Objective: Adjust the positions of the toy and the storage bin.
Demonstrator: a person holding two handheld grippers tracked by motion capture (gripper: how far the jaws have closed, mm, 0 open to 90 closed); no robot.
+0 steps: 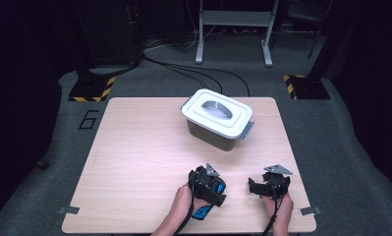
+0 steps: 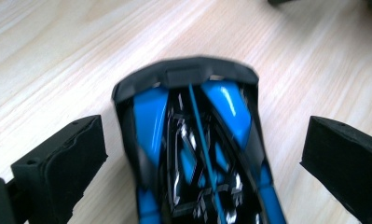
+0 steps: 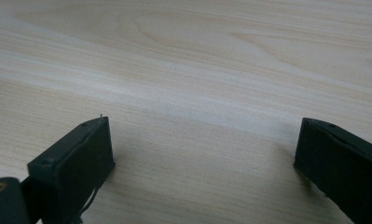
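Note:
A blue and black toy car lies on the wooden table near its front edge. My left gripper stands open astride the car, one jaw on each side, with a gap of bare wood between each jaw and the bodywork. In the high view the left gripper covers most of the toy car. My right gripper is open over bare wood with nothing between its jaws. Seen from above, the right gripper sits a short way to the right of the left one.
A grey storage box with a white lid stands at the back middle of the table, its handle folded flat. Beyond the table are floor cables, metal frame legs and hazard-striped bases.

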